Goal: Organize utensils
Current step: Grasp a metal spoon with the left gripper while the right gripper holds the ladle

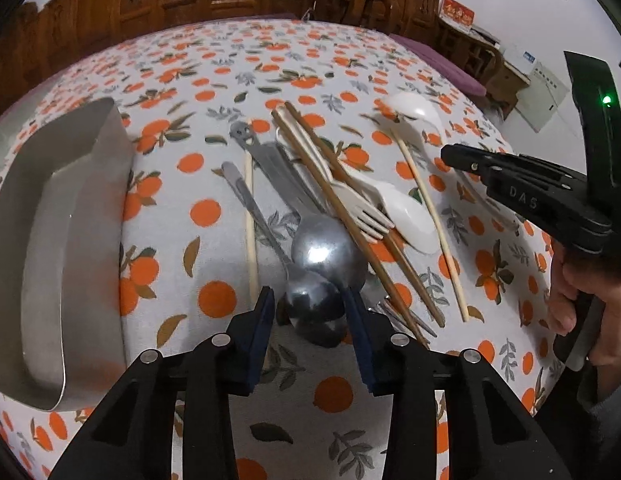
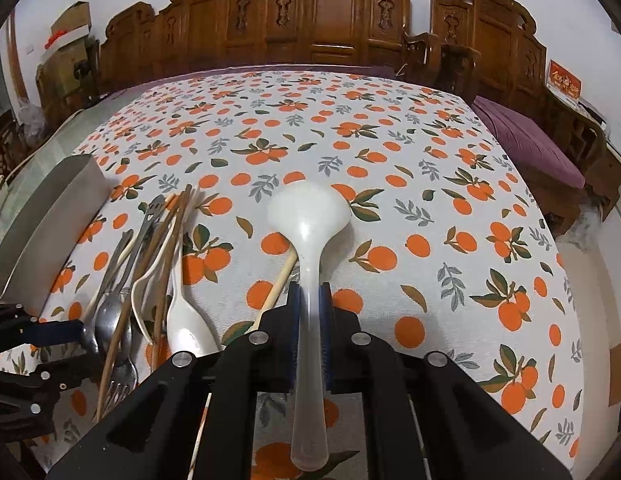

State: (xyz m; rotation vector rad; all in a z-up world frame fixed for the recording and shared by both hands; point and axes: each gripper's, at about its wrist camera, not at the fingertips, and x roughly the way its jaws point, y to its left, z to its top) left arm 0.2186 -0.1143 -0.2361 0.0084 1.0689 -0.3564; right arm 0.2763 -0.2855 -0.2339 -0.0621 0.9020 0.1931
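The right hand-held gripper pinches the handle of a translucent white spoon, its bowl raised over the orange-patterned worktop. The left hand-held gripper is spread around the bowl of a steel spoon at the near end of the utensil pile, pads not pressing. A metal tray sits left of the pile.

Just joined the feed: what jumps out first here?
The right hand-held gripper is shut on a translucent white ladle, lifted over the orange-print tablecloth. Left of it lies a tangled utensil pile, where the left hand-held gripper straddles a metal spoon. A metal tray sits far left.
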